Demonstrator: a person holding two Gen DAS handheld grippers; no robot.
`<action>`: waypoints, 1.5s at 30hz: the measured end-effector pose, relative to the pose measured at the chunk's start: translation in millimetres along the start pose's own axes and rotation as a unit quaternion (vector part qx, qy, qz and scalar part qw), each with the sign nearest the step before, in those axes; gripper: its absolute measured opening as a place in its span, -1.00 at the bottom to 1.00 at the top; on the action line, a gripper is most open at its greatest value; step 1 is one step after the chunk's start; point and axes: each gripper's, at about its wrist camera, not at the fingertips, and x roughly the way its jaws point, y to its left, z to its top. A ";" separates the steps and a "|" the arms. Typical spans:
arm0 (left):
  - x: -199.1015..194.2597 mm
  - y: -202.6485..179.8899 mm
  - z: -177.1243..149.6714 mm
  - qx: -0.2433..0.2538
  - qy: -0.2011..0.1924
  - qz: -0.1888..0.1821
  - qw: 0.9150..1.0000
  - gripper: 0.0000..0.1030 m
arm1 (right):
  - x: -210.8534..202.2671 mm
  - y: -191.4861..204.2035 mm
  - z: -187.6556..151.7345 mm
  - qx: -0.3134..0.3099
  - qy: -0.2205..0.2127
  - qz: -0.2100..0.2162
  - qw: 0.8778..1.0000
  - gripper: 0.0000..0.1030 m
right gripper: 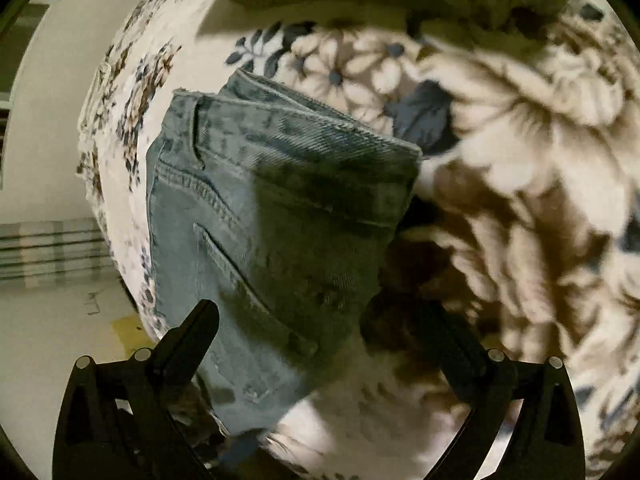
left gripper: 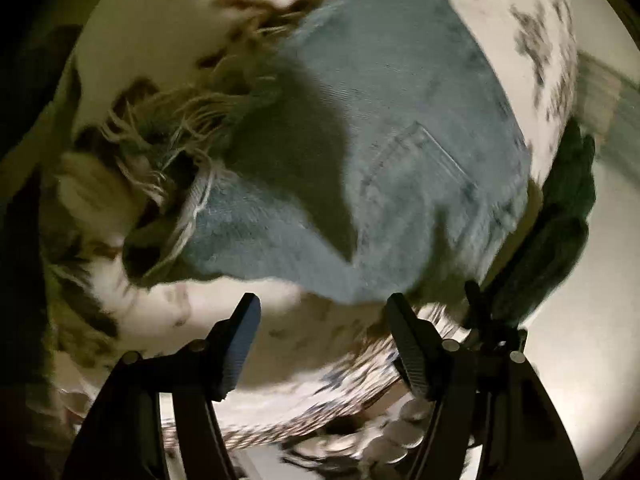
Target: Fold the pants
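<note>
**Jeans folded on floral bedcover, both grippers empty**

The pants (left gripper: 400, 152), light blue denim, lie in a folded bundle on a floral blanket (right gripper: 520, 128). From the left wrist view, the frayed hem (left gripper: 168, 152) trails off to the left of the bundle, and a back pocket (left gripper: 424, 172) faces up. The left gripper (left gripper: 324, 308) sits just short of the denim's near edge, its jaws spread wide with only blanket showing between them; it holds nothing. The picture is blurred, so contact with the cloth cannot be judged.

From the right wrist view, the waistband (right gripper: 312, 128) is at the far end of the bundle and the stitched seams run toward the camera. The right gripper (right gripper: 320, 320) is likewise wide open. The denim's near end lies between its two fingers, closer to the left one, but nothing is clamped. A dark green cloth (left gripper: 560, 216) lies just beside the bundle in the left wrist view.
</note>
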 end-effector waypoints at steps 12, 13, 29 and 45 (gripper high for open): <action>4.2 -2.0 19.7 -0.076 -0.035 -0.034 0.996 0.22 | 21.5 -2.3 42.0 0.009 -0.027 0.090 0.996 1.00; 3.5 -2.4 20.0 -0.078 -0.036 -0.034 0.996 0.22 | 22.6 -0.8 45.1 0.006 -0.024 0.089 0.996 1.00; -8.7 20.6 -5.4 -0.077 -0.021 -0.051 0.996 0.33 | 19.8 -8.0 40.6 0.005 -0.015 0.110 0.994 1.00; -23.8 18.4 38.1 -0.062 -0.085 -0.056 0.993 0.37 | 21.2 -22.4 39.6 0.032 -0.036 0.139 0.989 1.00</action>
